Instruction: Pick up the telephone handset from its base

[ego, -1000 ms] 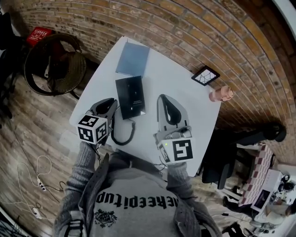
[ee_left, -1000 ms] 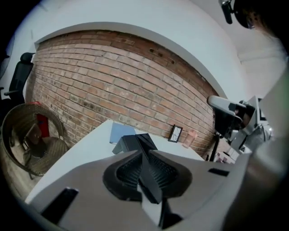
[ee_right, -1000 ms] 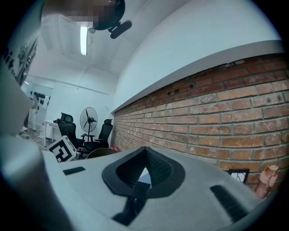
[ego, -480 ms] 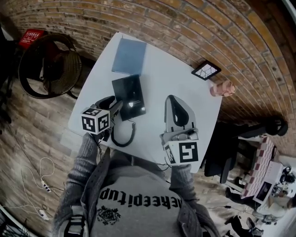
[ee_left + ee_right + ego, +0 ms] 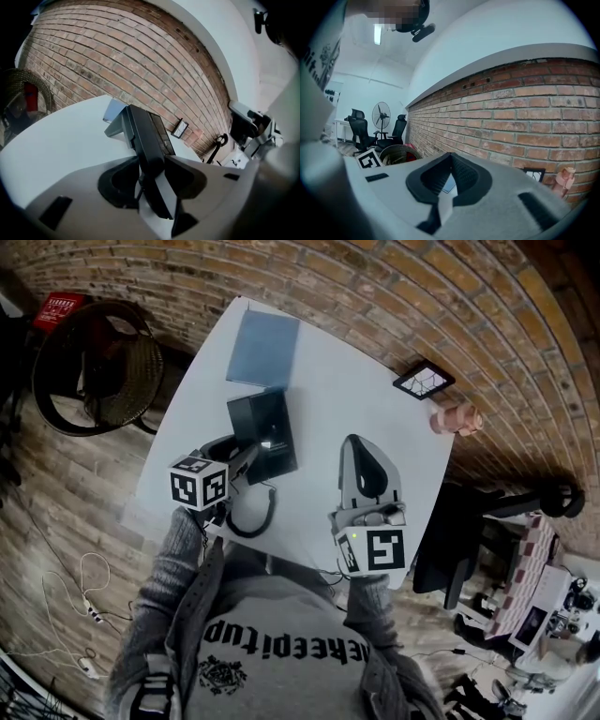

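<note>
The white table (image 5: 328,399) sits against a brick wall, and the black phone base (image 5: 274,432) lies near its middle, just ahead of my left gripper (image 5: 242,457). The handset (image 5: 143,136) rests along the base's left edge, and its near end reaches in between my left jaws. Those jaws have just been opening and stand wide. The handset is between the pads, but they are not pressing on it. My right gripper (image 5: 358,444) hovers over bare table to the right of the base, well apart from the handset, jaws together on nothing. The coiled cord (image 5: 251,517) loops near the table's front edge, beside my left gripper.
</note>
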`<state>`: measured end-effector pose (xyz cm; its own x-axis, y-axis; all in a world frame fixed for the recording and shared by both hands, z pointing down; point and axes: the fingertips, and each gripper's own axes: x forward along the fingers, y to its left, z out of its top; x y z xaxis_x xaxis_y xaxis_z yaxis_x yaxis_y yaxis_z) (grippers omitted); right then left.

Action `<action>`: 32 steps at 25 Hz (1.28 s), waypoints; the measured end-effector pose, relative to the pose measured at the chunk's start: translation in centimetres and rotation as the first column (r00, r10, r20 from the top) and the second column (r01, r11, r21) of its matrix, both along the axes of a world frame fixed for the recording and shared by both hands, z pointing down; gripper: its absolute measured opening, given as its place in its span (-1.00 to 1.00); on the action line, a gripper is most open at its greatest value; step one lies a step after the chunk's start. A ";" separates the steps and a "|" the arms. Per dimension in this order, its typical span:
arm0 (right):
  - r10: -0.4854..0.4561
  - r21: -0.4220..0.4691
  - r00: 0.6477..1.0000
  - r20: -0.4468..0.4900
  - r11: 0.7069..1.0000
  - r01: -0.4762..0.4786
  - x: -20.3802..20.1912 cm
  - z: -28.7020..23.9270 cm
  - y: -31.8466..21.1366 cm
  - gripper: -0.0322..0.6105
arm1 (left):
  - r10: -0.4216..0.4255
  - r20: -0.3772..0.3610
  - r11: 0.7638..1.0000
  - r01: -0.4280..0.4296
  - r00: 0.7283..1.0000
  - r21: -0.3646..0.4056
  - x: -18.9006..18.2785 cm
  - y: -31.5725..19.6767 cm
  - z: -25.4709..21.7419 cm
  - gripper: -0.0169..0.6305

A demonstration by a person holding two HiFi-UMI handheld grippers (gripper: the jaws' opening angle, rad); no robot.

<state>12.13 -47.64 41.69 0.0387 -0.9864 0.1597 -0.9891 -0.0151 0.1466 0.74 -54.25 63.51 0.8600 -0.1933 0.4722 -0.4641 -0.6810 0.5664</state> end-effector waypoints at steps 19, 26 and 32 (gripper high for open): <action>0.007 0.021 0.999 -0.038 1.000 -0.006 0.6 -1.4 2.0 -0.89 | -0.138 -0.083 0.972 0.119 0.987 -0.204 -1.0 0.7 -2.1 -0.73; -0.027 0.052 0.999 -0.031 0.998 0.029 0.6 -2.1 3.0 -0.89 | -0.149 -0.075 0.989 0.147 0.986 -0.029 -1.5 0.9 -6.2 -0.73; -0.075 0.078 0.997 -0.029 0.994 0.077 -0.2 -3.0 4.2 -0.89 | -0.205 -0.125 0.976 0.212 0.971 0.052 -2.9 2.2 -10.3 -0.73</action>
